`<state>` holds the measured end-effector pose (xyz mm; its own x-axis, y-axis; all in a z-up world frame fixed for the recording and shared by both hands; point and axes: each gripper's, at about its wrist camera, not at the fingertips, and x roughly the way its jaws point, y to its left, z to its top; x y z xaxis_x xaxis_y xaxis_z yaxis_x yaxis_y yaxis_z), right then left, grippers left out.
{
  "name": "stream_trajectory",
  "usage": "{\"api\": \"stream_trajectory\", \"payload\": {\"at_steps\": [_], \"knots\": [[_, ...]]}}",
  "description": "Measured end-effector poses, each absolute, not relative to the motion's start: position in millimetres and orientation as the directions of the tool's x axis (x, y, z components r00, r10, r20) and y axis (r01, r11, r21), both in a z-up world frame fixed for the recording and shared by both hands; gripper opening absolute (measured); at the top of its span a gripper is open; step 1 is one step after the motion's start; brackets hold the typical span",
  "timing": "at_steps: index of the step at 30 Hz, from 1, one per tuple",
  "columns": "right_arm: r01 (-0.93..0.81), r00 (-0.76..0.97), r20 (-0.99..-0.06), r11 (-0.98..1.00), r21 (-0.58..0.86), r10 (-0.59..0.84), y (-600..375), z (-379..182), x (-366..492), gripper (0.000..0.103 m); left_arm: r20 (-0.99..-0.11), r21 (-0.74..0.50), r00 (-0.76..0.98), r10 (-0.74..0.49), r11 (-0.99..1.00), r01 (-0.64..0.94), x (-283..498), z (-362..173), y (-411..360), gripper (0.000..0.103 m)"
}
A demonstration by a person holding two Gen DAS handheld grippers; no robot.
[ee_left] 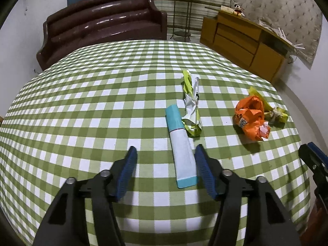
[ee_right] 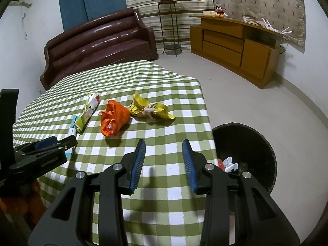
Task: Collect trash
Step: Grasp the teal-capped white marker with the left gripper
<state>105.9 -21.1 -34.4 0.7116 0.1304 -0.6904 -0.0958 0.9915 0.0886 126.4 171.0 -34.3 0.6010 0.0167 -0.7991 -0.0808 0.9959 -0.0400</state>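
Trash: four pieces left mid-frame on surface (ee_left: 82,102) – teal box (ee_left: 180,145), green wrapper (ee_left: 191,106), orange bag (ee_right: 113,117), yellow wrapper (ee_right: 151,108) | bin (ee_right: 264,143), lower right, partly filled | left gripper (ee_left: 165,171) parted beside box, nothing held | right gripper (ee_right: 164,164) narrower, empty

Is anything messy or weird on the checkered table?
Yes. Crumpled trash sits on the tablecloth: an orange wrapper, a yellow one, a green-white one and a teal box. They belong in the black bin.
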Motion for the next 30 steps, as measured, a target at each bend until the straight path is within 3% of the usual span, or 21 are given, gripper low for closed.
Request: {"api": "stream_trajectory", "payload": {"at_steps": [6,15,17,30], "knots": [[-0.108,0.706,-0.695,0.991,0.081,0.134,-7.6,-36.6,110.6,0.037,-0.782,-0.044,0.623,-0.019,0.999,-0.025,122.4,-35.9,183.1,0.022],[-0.135,0.706,-0.693,0.988,0.071,0.146,14.8,-33.6,114.7,0.038,-0.775,-0.094,0.629,-0.066,0.995,-0.011,119.2,-33.9,197.4,0.02],[-0.141,0.711,-0.687,0.987,0.072,0.152,19.7,-31.3,116.4,0.048,-0.772,-0.098,0.633,-0.065,0.995,-0.018,117.1,-31.3,203.5,0.019],[-0.199,0.691,-0.703,0.979,0.037,0.167,63.7,-34.6,145.8,0.048,-0.76,-0.08,0.649,0.01,0.991,-0.109,112.8,-25.6,261.9,0.019]]}}
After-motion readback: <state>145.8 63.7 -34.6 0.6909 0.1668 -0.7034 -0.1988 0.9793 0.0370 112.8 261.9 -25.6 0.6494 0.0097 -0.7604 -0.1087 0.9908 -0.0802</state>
